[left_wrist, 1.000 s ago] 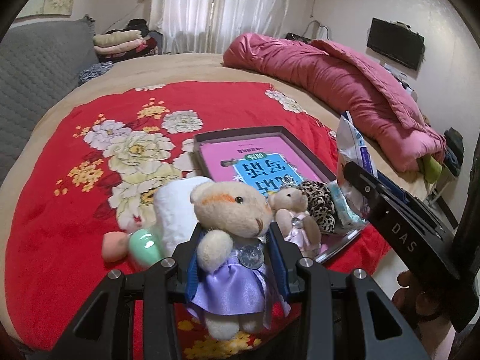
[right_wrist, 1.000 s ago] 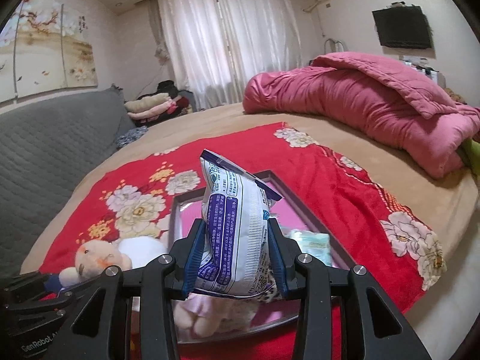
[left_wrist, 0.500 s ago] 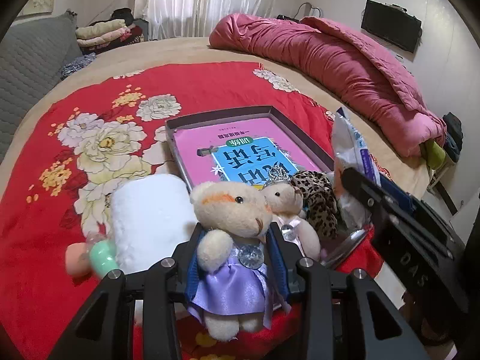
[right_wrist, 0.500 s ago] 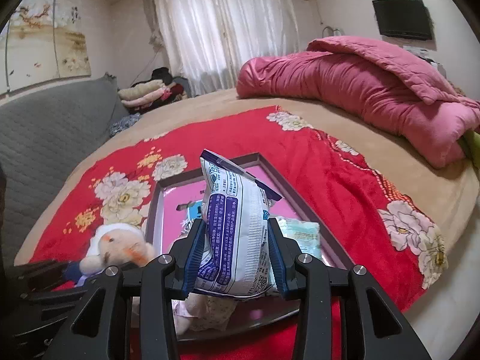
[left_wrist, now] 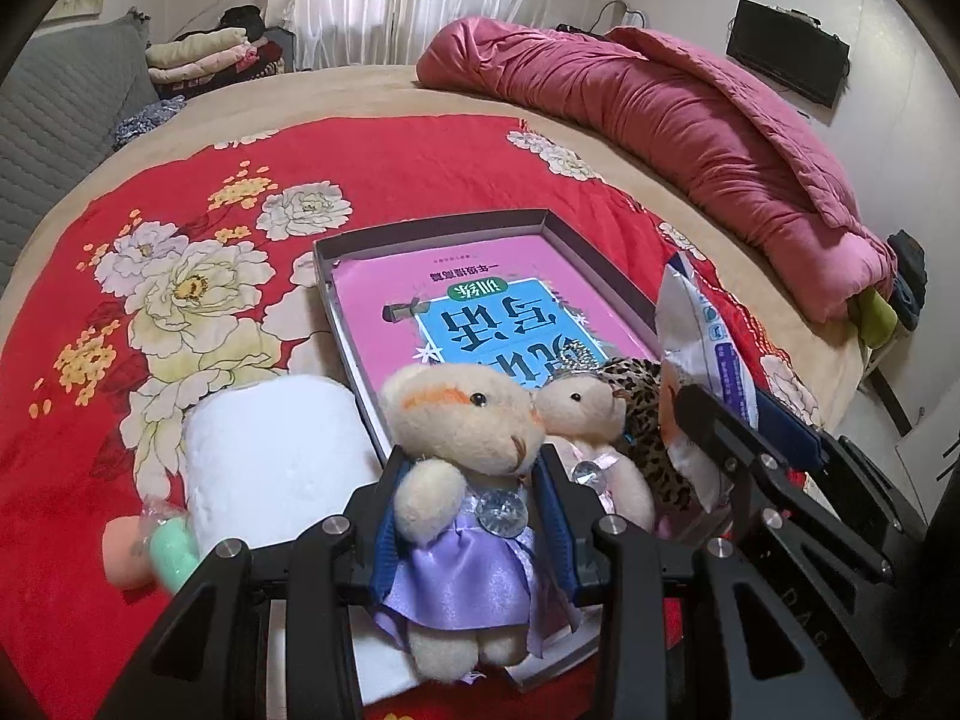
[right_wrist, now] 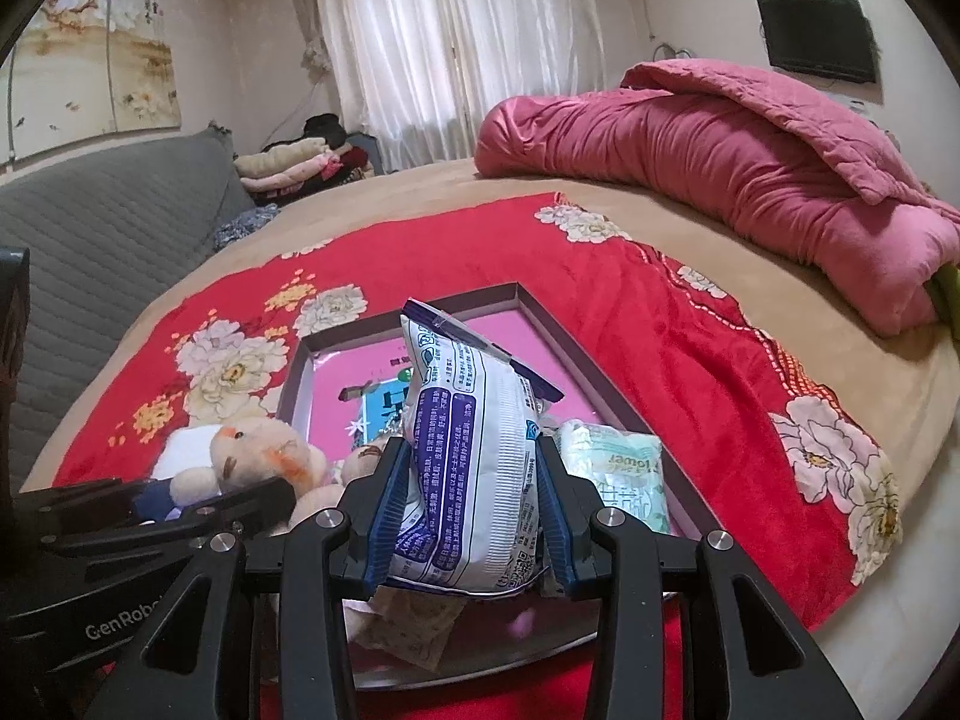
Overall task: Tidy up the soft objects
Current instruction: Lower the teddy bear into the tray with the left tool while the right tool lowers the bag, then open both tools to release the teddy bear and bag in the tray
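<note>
Left wrist view: bear [left_wrist: 465,468] is clamped between my left gripper's [left_wrist: 474,531] pads, over the tray's [left_wrist: 600,258] near left corner. I'd lower it beside the small bear [left_wrist: 591,438] before releasing. My right gripper [right_wrist: 474,531] squeezes the packet [right_wrist: 474,462] above the tray's near right

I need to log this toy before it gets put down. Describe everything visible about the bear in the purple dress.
The bear in the purple dress is a small cream plush toy with dark bead eyes, an orange patch on its forehead and a shiny lilac satin dress with a clear gem at the chest. It stands upright, clamped at the torso between the blue pads of the left claw, its legs hanging below. It is over the near corner of the tray, and its cheek touches the smaller bear beside it.
</note>
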Demonstrator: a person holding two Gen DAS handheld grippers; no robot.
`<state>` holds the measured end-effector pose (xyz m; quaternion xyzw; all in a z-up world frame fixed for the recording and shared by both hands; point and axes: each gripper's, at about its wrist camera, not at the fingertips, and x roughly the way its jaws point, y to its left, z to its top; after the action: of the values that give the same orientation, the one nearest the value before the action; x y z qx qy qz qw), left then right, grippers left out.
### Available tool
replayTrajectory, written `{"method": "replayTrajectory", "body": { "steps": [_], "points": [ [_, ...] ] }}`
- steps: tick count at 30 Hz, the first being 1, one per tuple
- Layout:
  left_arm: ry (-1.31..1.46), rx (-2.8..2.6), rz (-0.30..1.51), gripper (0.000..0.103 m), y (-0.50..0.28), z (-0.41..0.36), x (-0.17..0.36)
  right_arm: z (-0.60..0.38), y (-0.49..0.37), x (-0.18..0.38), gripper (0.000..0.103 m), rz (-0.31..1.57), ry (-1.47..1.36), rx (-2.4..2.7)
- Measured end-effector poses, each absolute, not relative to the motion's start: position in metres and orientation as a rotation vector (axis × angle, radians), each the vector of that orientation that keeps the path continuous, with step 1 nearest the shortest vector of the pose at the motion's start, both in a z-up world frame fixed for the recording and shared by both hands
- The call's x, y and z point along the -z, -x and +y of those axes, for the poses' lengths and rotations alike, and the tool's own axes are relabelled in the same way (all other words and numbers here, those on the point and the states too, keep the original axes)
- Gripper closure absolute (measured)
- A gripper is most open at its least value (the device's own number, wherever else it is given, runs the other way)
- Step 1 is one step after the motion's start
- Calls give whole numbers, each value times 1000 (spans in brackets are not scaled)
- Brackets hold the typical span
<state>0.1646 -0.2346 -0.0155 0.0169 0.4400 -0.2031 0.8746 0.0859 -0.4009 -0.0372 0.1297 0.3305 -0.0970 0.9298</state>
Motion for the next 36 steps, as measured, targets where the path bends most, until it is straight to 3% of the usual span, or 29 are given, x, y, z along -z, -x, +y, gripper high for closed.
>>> {"method": "replayTrajectory", "body": {
  "steps": [16, 26, 29, 36],
  "points": [
    [-19, 418, 934, 63, -180, -235, 27, -411, -108, 60, 57, 764, -309, 205],
    [-6, 425, 932, 63, -179, -234, 27, -410, -104, 58, 45, 742, -313, 199],
    [4, 438, 931, 63, -178, -233, 26, -416, -94, 50, 35, 681, -345, 196],
    [-14, 439, 930, 63, -181, -239, 28, -431, -86, 47, 34, 633, -398, 241]
  ]
}}
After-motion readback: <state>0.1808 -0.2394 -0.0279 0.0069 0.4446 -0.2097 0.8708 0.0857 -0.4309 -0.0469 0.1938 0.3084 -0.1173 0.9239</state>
